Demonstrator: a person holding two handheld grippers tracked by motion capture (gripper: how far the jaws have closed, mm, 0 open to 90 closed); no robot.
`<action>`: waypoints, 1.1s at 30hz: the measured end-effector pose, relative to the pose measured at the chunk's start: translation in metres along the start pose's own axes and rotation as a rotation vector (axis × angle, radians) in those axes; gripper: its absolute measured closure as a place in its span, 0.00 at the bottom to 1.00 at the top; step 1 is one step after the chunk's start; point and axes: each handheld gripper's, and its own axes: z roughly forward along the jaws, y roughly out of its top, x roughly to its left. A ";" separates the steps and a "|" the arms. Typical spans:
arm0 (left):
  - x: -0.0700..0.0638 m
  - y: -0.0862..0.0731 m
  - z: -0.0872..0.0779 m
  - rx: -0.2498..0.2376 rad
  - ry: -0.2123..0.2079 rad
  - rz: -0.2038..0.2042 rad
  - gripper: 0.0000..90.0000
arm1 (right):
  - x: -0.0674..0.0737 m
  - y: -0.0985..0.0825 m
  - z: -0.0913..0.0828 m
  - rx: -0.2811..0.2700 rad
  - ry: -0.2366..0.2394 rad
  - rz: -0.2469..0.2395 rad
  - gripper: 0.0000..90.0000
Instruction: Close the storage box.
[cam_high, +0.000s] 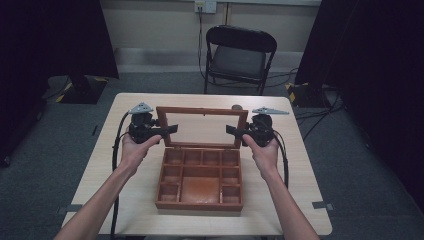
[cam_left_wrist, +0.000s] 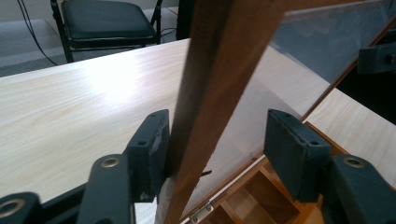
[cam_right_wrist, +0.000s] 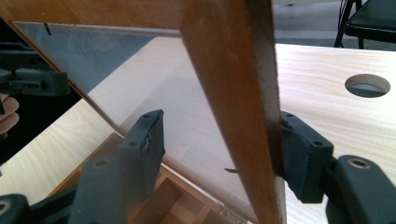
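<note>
A brown wooden box (cam_high: 200, 185) with several compartments lies open on the table. Its glazed lid (cam_high: 202, 111) stands nearly upright at the back. My left gripper (cam_high: 172, 130) straddles the lid's left rail (cam_left_wrist: 219, 70). In the left gripper view (cam_left_wrist: 217, 140) the left pad (cam_left_wrist: 152, 144) touches the wood and the other pad stands apart. My right gripper (cam_high: 231, 130) straddles the right rail (cam_right_wrist: 233, 70). In the right gripper view (cam_right_wrist: 224, 140) the right pad (cam_right_wrist: 303, 154) lies against the wood, and the left pad is off it. Both are open.
The pale wooden table (cam_high: 130, 175) has a round cable hole (cam_right_wrist: 367, 85) behind the lid on the right. A black folding chair (cam_high: 240, 55) stands beyond the far edge. Dark curtains and stand bases flank the table on both sides.
</note>
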 end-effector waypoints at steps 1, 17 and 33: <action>-0.001 -0.001 -0.001 -0.003 -0.003 -0.001 0.46 | 0.001 0.000 -0.001 0.002 0.003 -0.001 0.41; -0.011 -0.011 -0.014 -0.013 -0.013 0.042 0.45 | 0.011 -0.008 -0.014 0.042 0.010 -0.024 0.39; -0.013 -0.020 -0.020 -0.002 -0.027 0.006 0.35 | 0.016 -0.014 -0.021 0.075 0.021 -0.044 0.38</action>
